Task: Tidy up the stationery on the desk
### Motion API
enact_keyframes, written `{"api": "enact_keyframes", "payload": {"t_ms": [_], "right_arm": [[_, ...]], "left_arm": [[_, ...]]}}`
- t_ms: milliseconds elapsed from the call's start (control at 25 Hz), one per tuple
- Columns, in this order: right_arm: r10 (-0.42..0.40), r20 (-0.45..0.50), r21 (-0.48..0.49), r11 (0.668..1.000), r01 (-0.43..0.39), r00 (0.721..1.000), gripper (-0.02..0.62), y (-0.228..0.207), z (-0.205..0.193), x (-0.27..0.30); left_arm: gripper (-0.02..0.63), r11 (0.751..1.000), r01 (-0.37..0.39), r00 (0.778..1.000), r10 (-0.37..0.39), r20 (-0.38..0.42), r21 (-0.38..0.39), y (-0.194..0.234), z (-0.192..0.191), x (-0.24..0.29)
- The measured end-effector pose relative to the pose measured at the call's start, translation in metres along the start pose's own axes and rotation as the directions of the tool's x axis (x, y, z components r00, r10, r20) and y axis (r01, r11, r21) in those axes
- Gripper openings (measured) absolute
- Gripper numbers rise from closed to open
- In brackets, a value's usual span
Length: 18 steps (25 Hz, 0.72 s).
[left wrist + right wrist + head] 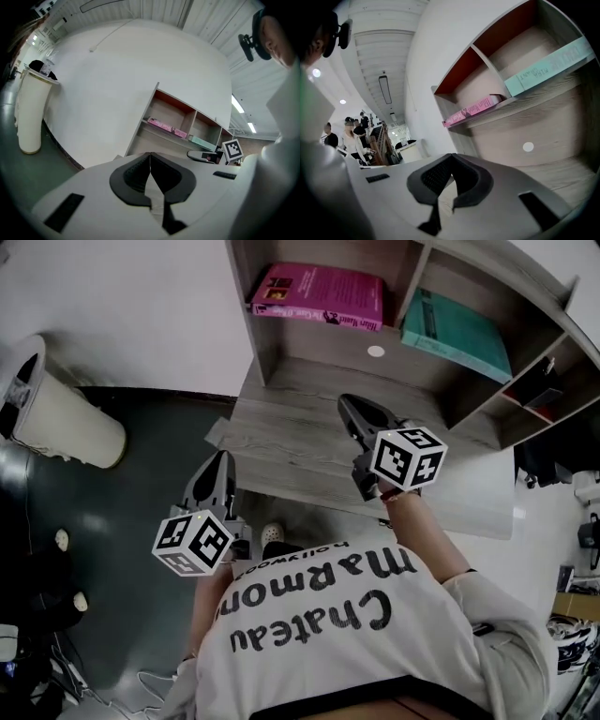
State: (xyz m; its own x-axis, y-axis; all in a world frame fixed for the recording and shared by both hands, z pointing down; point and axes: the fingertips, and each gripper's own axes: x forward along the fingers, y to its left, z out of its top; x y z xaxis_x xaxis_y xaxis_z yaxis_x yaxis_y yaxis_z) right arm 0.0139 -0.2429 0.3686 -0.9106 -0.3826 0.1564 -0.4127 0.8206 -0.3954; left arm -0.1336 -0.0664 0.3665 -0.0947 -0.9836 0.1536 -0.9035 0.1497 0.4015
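Pink book [319,294] is lying flat in the shelf's [265,352] left bay, spine facing out. Teal book [457,334] is lying flat in the next bay to the right, w/ an upright divider btwn the two. Both are resting on the board above the desk [281,442]. A small white disc [376,351] is showing on the wood panel under that board, below the pink book. A low cubby at the shelf's far right is holding a dark item [534,385], too dim to make out.

R gripper [349,401] is hovering over the desk top, nose pointing at the shelf, jaws pressed together w/ nothing in them. L gripper [223,457] is hanging off the desk's left front corner, over the floor [141,521], jaws likewise together and holding nothing.

Desk top and shelf are showing grey wood grain. A white wall [122,306] is running behind them, meeting a dark glossy floor. A tall white bin [56,413] is standing at the left by the wall, well apart from the desk. A pale shoe [273,533] is peeking out by the desk's front edge. In the R gripper view, a few people [351,136] are standing far off under ceiling strip lights.
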Motion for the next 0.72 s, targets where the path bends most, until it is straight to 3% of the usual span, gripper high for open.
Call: {"api": "enact_keyframes", "payload": {"t_ms": [400,720], "right_arm": [[-0.124,0.085,0.046,0.992,0.121,0.989,0.012,-0.006,0.030,0.058],[-0.178,0.208,0.135,0.979,0.152,0.962,0.017,-0.005,0.063,0.089]], "left_arm": [[0.017,0.991,0.130,0.991,-0.129,-0.036,0.036,0.054,0.055,0.062],[0.017,0.974,0.222,0.973,-0.219,-0.075,0.045,0.080,0.075,0.099]]}}
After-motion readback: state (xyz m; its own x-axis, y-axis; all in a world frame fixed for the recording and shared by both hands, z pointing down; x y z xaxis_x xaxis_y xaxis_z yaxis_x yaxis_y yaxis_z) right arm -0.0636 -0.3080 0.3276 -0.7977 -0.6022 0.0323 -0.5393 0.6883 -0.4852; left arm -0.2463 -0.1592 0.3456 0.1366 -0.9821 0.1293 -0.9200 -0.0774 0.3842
